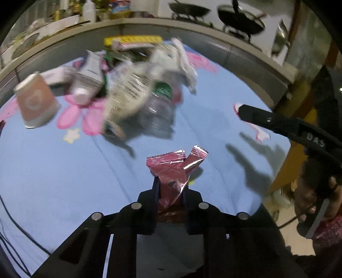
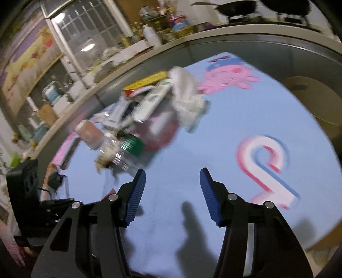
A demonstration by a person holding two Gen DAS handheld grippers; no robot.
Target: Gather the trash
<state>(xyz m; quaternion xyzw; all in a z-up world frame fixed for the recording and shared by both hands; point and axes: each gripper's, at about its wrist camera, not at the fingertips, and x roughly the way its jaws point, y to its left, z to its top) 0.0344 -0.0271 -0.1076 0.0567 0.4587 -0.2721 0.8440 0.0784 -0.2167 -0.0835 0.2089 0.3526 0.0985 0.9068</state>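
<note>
A: Any legible print?
B: "UAS" in pale letters on the right gripper's black arm. A large figure "2" printed on the blue cloth.
A: Wrappers?
B: Too blurred.

Blue cartoon-print tablecloth: pink pig figure at far edge, striped numeral nearer. Beyond the cloth, grey counter ledge carrying white bottle and jars. Dark wok beyond the ledge.
</note>
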